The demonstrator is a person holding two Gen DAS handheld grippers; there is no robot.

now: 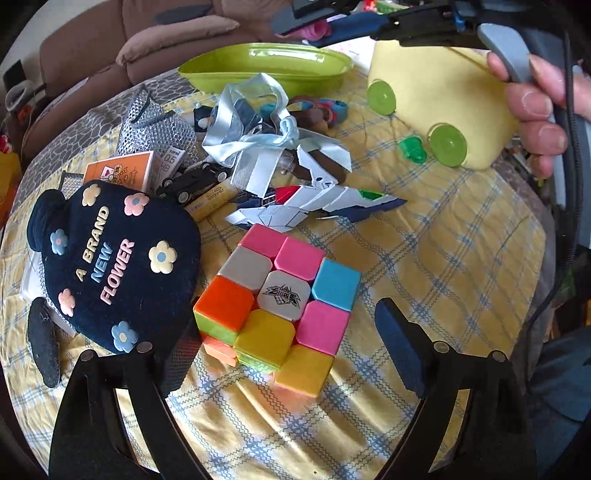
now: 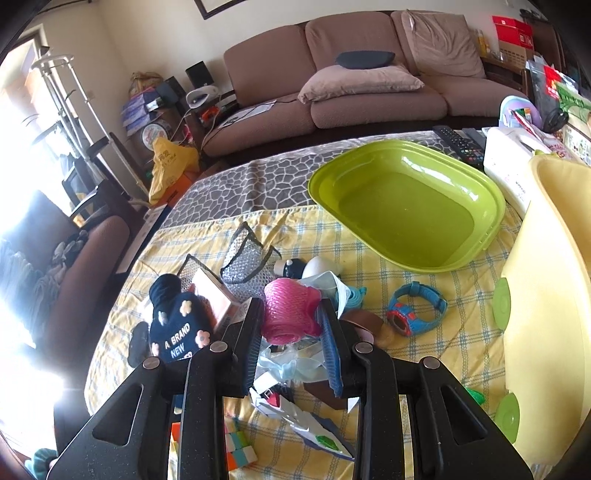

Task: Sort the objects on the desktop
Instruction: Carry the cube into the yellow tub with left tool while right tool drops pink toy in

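My left gripper (image 1: pixel 284 354) is open, its fingers on either side of a multicoloured puzzle cube (image 1: pixel 277 306) on the yellow checked cloth. My right gripper (image 2: pixel 291 332) is shut on a pink net-like ball (image 2: pixel 290 312) and holds it above the pile; it also shows at the top of the left wrist view (image 1: pixel 314 27). A navy plush pouch (image 1: pixel 114 266) reading "A BRAND NEW FLOWER" lies left of the cube. A white and blue toy jet (image 1: pixel 317 206), pale blue ribbons (image 1: pixel 258 140) and a blue toy watch (image 2: pixel 415 306) lie in the clutter.
A green oval tray (image 2: pixel 406 206) sits at the back. A pale yellow bin with green wheels (image 1: pixel 439 107) stands at the right. A silver mesh bag (image 1: pixel 155 125), an orange box (image 1: pixel 118 170), a black toy car (image 1: pixel 192 182) and a small green piece (image 1: pixel 412 149) lie around.
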